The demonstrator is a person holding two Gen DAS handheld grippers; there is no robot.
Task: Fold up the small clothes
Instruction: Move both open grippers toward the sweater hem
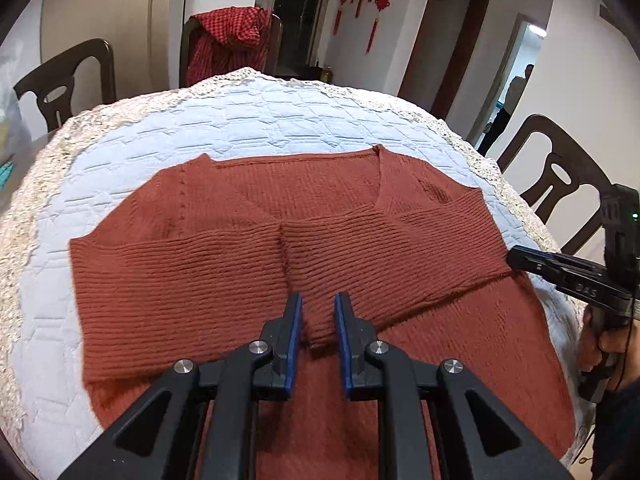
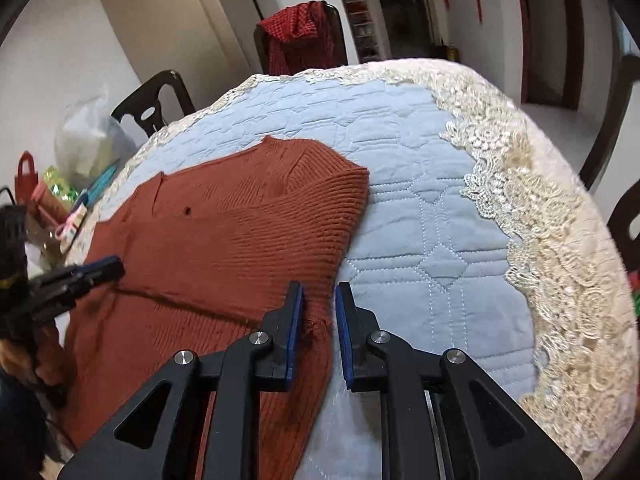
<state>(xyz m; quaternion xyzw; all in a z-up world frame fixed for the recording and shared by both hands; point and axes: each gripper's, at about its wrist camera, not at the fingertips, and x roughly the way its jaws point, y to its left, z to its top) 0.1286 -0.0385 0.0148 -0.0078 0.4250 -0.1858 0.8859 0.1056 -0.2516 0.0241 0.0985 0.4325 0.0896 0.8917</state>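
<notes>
A rust-red ribbed knit sweater (image 1: pixel 240 248) lies flat on a light blue quilted table cover (image 1: pixel 256 120), both sleeves folded across its body so the cuffs meet in the middle. My left gripper (image 1: pixel 318 304) is open, its blue-padded jaws either side of the right sleeve's cuff. The right gripper (image 1: pixel 516 258) shows at the sweater's right edge. In the right wrist view the sweater (image 2: pixel 224 248) fills the left half, and my right gripper (image 2: pixel 318 296) is open, jaws straddling the sweater's right edge. The left gripper (image 2: pixel 108 266) shows at the far left.
The cover has a cream lace border (image 2: pixel 532 216). Dark wooden chairs (image 1: pixel 560 176) stand around the table, one draped with a red checked garment (image 1: pixel 228 40). Bags and small colourful items (image 2: pixel 60 184) sit at the table's left side. A person (image 1: pixel 508 100) stands in a far doorway.
</notes>
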